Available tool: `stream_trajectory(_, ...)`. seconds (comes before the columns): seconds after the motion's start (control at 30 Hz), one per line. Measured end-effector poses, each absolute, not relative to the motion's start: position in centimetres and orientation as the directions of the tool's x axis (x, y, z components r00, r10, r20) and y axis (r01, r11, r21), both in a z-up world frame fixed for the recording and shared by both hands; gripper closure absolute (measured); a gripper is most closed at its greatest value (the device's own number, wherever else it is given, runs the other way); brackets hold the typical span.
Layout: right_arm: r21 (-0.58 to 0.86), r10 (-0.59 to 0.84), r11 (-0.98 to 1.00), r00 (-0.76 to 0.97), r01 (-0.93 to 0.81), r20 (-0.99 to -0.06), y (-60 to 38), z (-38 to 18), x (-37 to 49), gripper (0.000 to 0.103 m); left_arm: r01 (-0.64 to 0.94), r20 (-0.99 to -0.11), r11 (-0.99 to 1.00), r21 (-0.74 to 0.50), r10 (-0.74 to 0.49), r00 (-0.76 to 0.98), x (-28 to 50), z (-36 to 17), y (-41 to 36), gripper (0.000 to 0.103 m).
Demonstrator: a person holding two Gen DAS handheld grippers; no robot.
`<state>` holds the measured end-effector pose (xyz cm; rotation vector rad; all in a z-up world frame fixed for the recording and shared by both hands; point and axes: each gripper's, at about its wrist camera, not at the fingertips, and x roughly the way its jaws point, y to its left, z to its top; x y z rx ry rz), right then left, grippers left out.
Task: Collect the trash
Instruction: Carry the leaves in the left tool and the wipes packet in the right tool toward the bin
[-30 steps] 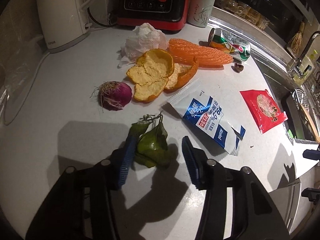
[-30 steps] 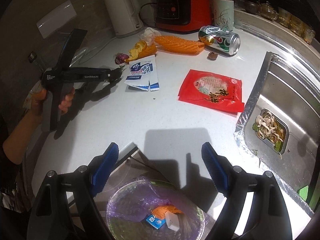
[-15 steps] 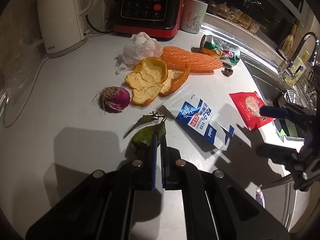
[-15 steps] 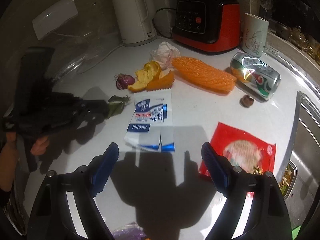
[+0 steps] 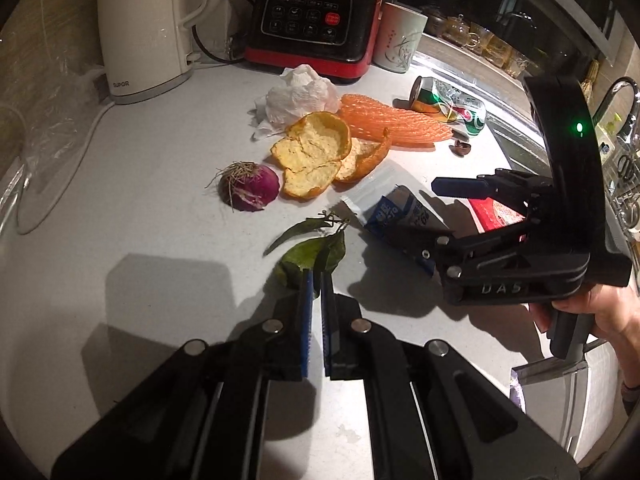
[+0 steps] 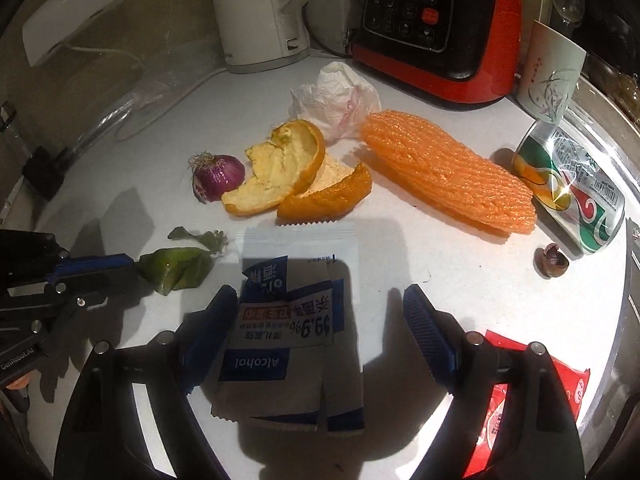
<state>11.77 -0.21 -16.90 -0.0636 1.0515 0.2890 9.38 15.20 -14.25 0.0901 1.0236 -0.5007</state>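
Note:
My left gripper is shut on green leaves on the white counter; they also show in the right wrist view, held by the left gripper. My right gripper is open, its fingers on either side of a blue-and-white alcohol wipe packet. In the left wrist view the right gripper hovers over that packet. Orange peel, a purple onion end, crumpled tissue, orange foam netting, a drink can and a red packet lie around.
A white kettle, a red-and-black appliance and a mug stand at the back of the counter. A nut shell lies near the can. A sink edge runs along the right.
My left gripper closed on the green leaves. My right gripper moved from above the trash bin across the counter to straddle the alcohol wipe packet, still open.

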Motion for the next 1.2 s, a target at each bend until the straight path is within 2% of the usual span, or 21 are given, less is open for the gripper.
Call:
stream_trajectory(0.07, 0.065, 0.190, 0.960, 0.461, -0.273, -0.867, 0.2, -17.2, 11.7, 0.019, 0.439, -0.835, 0.882, -0.170, -0.366, 0.411, 9.6, -14.3, 15.3, 0.099)
stream_trajectory(0.13, 0.045, 0.178, 0.959, 0.469, -0.280, -0.865, 0.4, -17.3, 11.5, 0.031, 0.438, -0.833, 0.882, -0.172, -0.367, 0.413, 9.6, -14.2, 15.4, 0.098)
stream_trajectory(0.2, 0.039, 0.175, 0.959, 0.476, -0.281, -0.862, 0.3, -17.2, 11.4, 0.054, 0.439, -0.833, 0.881, -0.175, -0.370, 0.411, 9.7, -14.1, 15.4, 0.096)
stream_trajectory(0.23, 0.052, 0.186, 0.958, 0.474, -0.281, -0.860, 0.1, -17.0, 11.3, 0.062, 0.444, -0.834, 0.879, -0.175, -0.372, 0.408, 9.7, -14.0, 15.4, 0.095)
stream_trajectory(0.3, 0.091, 0.214, 0.957, 0.459, -0.275, -0.862, -0.5, -16.9, 11.5, 0.090, 0.447, -0.834, 0.879, -0.165, -0.366, 0.413, 9.7, -13.8, 15.3, 0.087)
stream_trajectory(0.37, 0.124, 0.235, 0.957, 0.456, -0.261, -0.858, -1.1, -16.8, 11.5, 0.094, 0.441, -0.830, 0.886, -0.144, -0.351, 0.433, 9.6, -13.5, 15.3, 0.049)
stream_trajectory(0.43, 0.131, 0.240, 0.958, 0.460, -0.256, -0.855, -1.5, -16.5, 11.2, 0.096, 0.436, -0.813, 0.892, -0.117, -0.338, 0.474, 9.3, -13.0, 15.4, 0.041)
stream_trajectory(0.57, 0.135, 0.245, 0.958, 0.478, -0.254, -0.843, -2.3, -15.5, 10.1, 0.099, 0.455, -0.814, 0.886, -0.094, -0.331, 0.477, 9.8, -13.0, 14.8, 0.036)
stream_trajectory(0.9, 0.169, 0.262, 0.961, 0.518, -0.221, -0.814, -4.5, -12.9, 7.3, 0.100, 0.475, -0.847, 0.876, -0.079, -0.310, 0.431, 11.4, -15.7, 12.7, 0.035)
stream_trajectory(0.93, 0.171, 0.262, 0.961, 0.525, -0.217, -0.810, -4.6, -12.7, 7.0, 0.100, 0.478, -0.853, 0.875, -0.081, -0.309, 0.420, 11.5, -16.1, 12.5, 0.040)
stream_trajectory(0.97, 0.175, 0.264, 0.961, 0.530, -0.214, -0.806, -4.8, -12.4, 6.6, 0.100, 0.479, -0.859, 0.874, -0.083, -0.307, 0.410, 11.5, -16.4, 12.4, 0.052)
stream_trajectory(1.07, 0.181, 0.266, 0.962, 0.541, -0.206, -0.798, -5.4, -11.9, 5.6, 0.100, 0.471, -0.859, 0.878, -0.087, -0.305, 0.410, 11.5, -16.8, 12.4, 0.072)
stream_trajectory(1.2, 0.191, 0.268, 0.962, 0.552, -0.193, -0.790, -6.3, -11.4, 4.3, 0.100, 0.469, -0.859, 0.877, -0.108, -0.320, 0.400, 11.5, -16.6, 12.6, 0.083)
